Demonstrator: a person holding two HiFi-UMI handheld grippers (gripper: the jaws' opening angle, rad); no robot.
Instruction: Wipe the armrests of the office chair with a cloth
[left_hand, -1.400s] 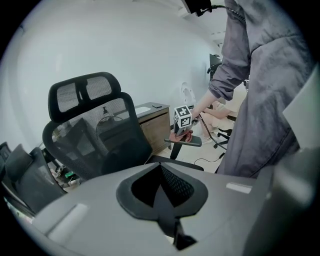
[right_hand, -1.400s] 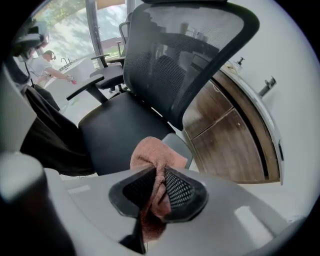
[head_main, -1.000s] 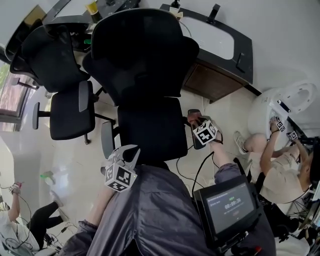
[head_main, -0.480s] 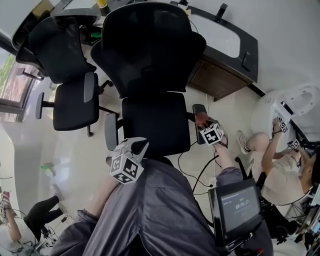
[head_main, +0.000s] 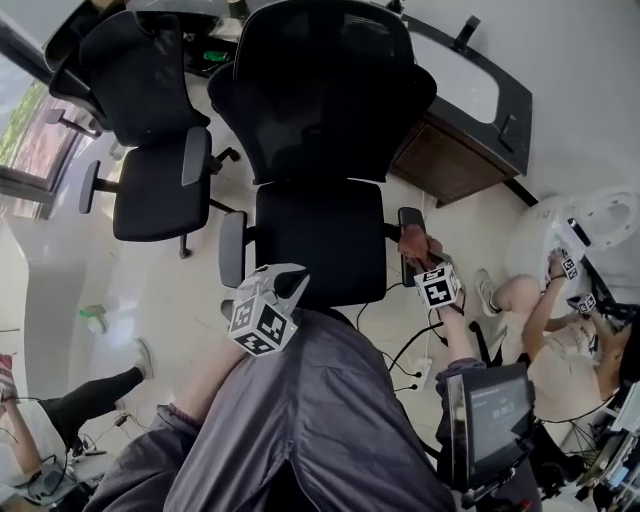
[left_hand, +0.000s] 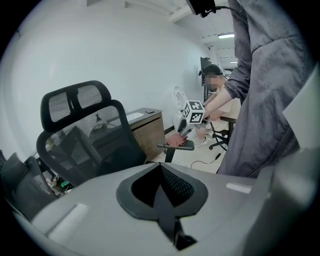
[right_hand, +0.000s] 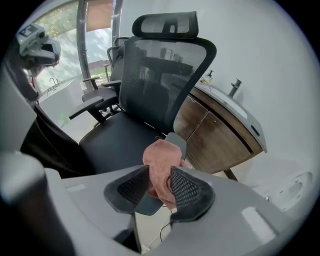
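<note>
Two grippers, one per hand. On the right gripper (right_hand: 159, 173), jaws spread wide, having just been opening, with one cloth (right_hand: 160, 155) bunched between the pads and touching the right-hand pad. On the left gripper (left_hand: 159, 167), jaws pressed together with nothing between them; held near, at the front left corner of the seat.

One cloth only: salmon pink, soft and nubbly like terry, crumpled into a loose lump. Lies on top of the right armrest (right_hand: 178, 143) of the near office chair (head_main: 320, 240), covering the near part and leaving the grey far end bare. In the head view, seen as a small pink patch just right of the seat.

Two office chairs, both black with mesh backs. Nearer one straight ahead, with a headrest and two grey-topped armrests; left armrest (head_main: 232, 248) bare. Second chair (head_main: 155, 190) farther to the left, also showing two armrests.

One curved desk (head_main: 505, 95) beyond the chairs at far right, with a brown wooden cabinet (head_main: 450, 160) beneath it. One small screen (head_main: 495, 410) near the right edge of the grey smock. Two other people on the floor: one at right (head_main: 545, 330), one at near left (head_main: 60, 400).
</note>
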